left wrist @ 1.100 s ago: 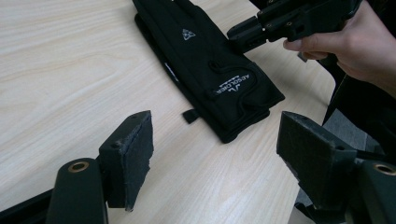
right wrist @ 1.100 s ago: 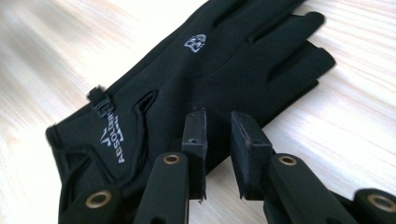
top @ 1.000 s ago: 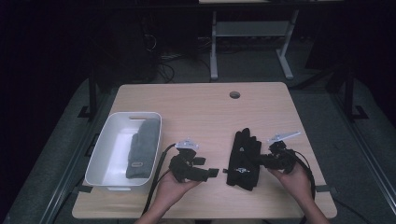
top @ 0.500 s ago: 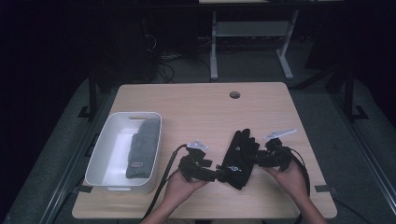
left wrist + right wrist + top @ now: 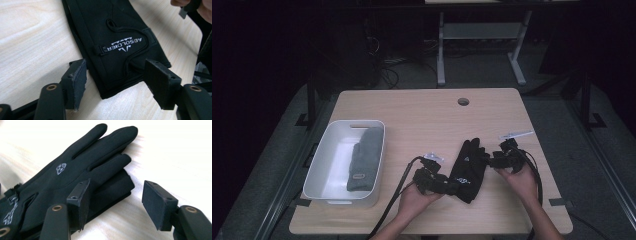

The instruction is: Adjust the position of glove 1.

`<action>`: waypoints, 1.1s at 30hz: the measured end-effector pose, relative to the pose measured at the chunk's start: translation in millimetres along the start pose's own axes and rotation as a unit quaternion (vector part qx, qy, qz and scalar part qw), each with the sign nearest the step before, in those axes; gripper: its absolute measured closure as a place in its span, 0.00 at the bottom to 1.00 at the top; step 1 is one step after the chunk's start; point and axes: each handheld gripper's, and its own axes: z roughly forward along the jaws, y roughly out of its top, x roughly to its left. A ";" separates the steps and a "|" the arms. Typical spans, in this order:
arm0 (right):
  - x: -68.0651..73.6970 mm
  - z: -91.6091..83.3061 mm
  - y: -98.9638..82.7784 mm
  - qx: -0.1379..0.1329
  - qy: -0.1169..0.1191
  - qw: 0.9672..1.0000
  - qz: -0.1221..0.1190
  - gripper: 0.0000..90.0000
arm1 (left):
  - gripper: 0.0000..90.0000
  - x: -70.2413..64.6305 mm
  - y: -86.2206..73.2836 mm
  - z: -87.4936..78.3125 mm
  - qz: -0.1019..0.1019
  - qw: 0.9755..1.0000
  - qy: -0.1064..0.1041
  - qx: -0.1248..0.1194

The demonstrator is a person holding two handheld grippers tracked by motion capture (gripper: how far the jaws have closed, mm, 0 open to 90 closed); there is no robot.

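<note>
A light wooden tabletop (image 5: 422,115) carries a white bin (image 5: 324,167) with a grey glove (image 5: 364,160) lying inside it, well off to the far side of the left gripper (image 5: 447,186) from the work. The black glove (image 5: 468,167), apparently a pair stacked one on the other, lies flat between the two sets of jaws. In the left gripper view the left gripper (image 5: 115,82) has its jaws apart, just closing in, with the cuff end of the black glove (image 5: 117,47) between the pads but not pinched. In the right gripper view the right gripper (image 5: 117,202) stands with jaws apart, having just opened; one pad sits over the lowest finger of the black glove (image 5: 75,177), the other over bare wood, gripping nothing.

The likely risk: the left jaws may catch only the upper layer at the cuff, so the stack splits or drags askew when lifted. A pad pressed flat on the wood could also slide over the cloth without biting.

Bare tabletop lies open beyond the fingertips, while the near edge runs close behind both hands, leaving little room to pull back.
</note>
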 end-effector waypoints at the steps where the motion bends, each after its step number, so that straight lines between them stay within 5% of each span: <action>1: -1.3 1.3 0.2 -0.003 0.001 1.000 0.001 0.43 | 0.42 -0.7 -0.5 2.1 -0.004 1.000 -0.002 0.000; 5: -3.9 5.5 1.6 -0.004 -0.004 1.000 0.001 0.44 | 0.46 -0.3 -2.2 9.6 -0.001 1.000 -0.005 0.023; 13: -5.4 13.9 0.8 0.010 -0.003 1.000 0.001 0.51 | 0.63 -1.2 -0.9 11.2 0.009 1.000 0.014 0.024; 21: -6.1 15.5 -0.2 0.014 0.018 1.000 0.005 0.64 | 0.80 -1.3 2.5 15.2 0.013 0.999 0.022 0.027; 33: -8.0 18.2 -1.4 -0.001 0.060 0.998 0.030 0.91 | 0.91 3.3 3.8 17.3 0.006 1.000 0.004 0.028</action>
